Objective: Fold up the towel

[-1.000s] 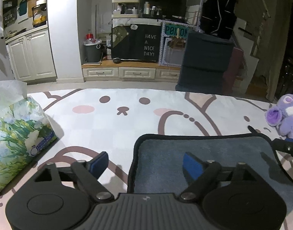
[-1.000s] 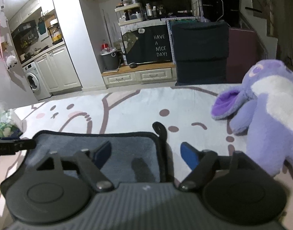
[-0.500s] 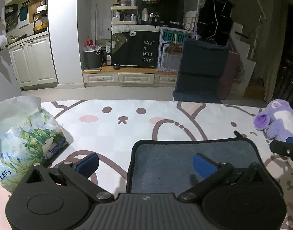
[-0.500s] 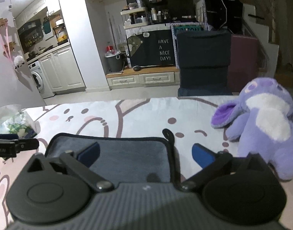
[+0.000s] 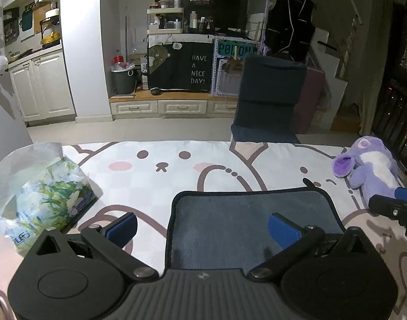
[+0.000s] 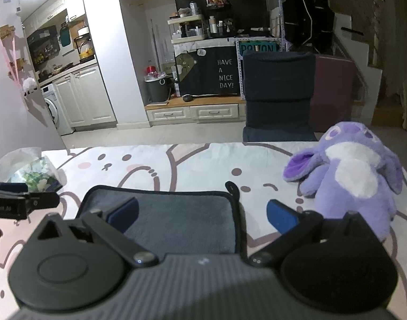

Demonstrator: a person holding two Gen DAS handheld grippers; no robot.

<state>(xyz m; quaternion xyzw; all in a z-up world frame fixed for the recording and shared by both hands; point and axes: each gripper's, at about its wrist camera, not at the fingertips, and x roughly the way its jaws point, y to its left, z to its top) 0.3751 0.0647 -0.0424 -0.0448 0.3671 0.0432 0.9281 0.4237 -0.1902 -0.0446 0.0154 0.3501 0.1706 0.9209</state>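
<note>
Your left claw [image 5: 202, 225] and right claw [image 6: 202, 212] both gape wide, holding nothing, each straddling a near corner of the towel [image 5: 252, 218], which lies flat on the bench [image 5: 155, 186]. Close too shallow and you may pinch only the towel's trim, letting a corner slip.

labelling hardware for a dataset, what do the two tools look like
Both match: the left tool and right tool have matte black bodies with ribbed grey centres, two round black discs, black linkage arms with silver pivot bolts, and blue pads. No cables or sleeves show.
</note>
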